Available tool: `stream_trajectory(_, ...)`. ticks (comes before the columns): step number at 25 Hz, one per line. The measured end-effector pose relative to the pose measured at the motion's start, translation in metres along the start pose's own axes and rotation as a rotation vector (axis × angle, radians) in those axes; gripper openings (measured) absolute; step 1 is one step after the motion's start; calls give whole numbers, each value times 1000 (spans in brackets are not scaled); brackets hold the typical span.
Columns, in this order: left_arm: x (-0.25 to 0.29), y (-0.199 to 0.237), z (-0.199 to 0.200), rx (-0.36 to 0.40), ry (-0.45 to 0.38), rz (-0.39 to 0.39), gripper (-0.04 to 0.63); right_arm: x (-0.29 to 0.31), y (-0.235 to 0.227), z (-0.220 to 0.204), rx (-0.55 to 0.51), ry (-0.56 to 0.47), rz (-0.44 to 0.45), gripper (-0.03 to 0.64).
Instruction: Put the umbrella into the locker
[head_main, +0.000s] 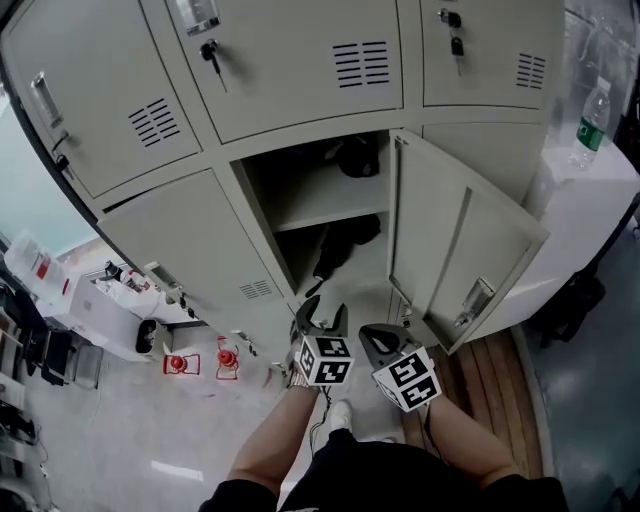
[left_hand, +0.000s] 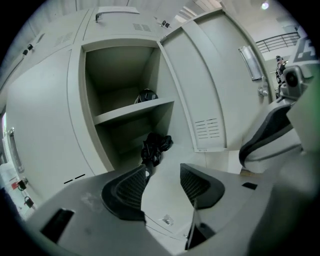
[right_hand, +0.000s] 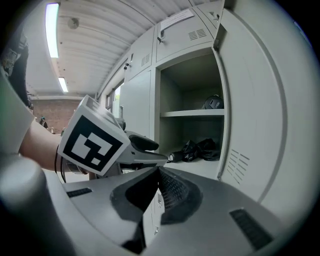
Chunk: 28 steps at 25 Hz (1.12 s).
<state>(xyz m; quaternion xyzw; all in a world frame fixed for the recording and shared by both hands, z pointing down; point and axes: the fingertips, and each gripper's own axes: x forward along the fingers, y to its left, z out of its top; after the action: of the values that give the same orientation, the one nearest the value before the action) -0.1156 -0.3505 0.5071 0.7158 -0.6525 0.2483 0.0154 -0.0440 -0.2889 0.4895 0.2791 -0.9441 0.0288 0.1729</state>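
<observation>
Only the head view takes in the whole bank of lockers, with a bottle (head_main: 590, 125) at 2 o'clock and small red things (head_main: 181, 364) on the floor at 8 o'clock. The gripper views alone settle the hands. The left gripper (left_hand: 162, 172) holds its fingers (left_hand: 127, 192) wide, with nothing between them. The right gripper (right_hand: 159, 172) has its fingers (right_hand: 175, 192) pressed together on nothing.

The open locker (head_main: 268, 205), its door (head_main: 450, 250) swung out toward 3 o'clock, is split by a shelf (head_main: 330, 200). A dark rounded thing (head_main: 358, 155) sits on the shelf. The black umbrella (head_main: 340, 245) lies on the bottom of the lower compartment.

In the head view the umbrella's long axis runs from 1 o'clock, deep inside, to 7 o'clock, with its narrow end toward the opening. In the right gripper view it lies nearly level, its bunched cloth at 3 o'clock and its round end at 9 o'clock. Both grippers hang outside the locker, well apart from the umbrella.
</observation>
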Motion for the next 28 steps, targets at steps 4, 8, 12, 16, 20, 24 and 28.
stream_trajectory(4,-24,-6,-6,-15,-5,17,187,-11,8,-5,-8,2,12,54)
stream_trajectory(8,-52,-10,-14,-29,-4,55,80,-22,18,-7,-23,-2,29,54)
stream_trajectory(12,-79,-18,-23,-52,2,64,33,-33,31,-6,-32,-12,54,54)
stream_trajectory(16,-102,-36,-29,-96,-26,-23,26,-39,43,-11,-34,-7,71,54)
stream_trajectory(20,-126,-49,-35,-144,-48,-112,26,-44,55,-9,-16,-16,67,54)
stream_trajectory(24,-146,-51,-44,-148,-55,-153,26,-45,70,-2,2,-34,45,54)
stream_trajectory(28,-169,-40,-58,-149,-59,-185,26,-42,96,3,19,-44,16,54)
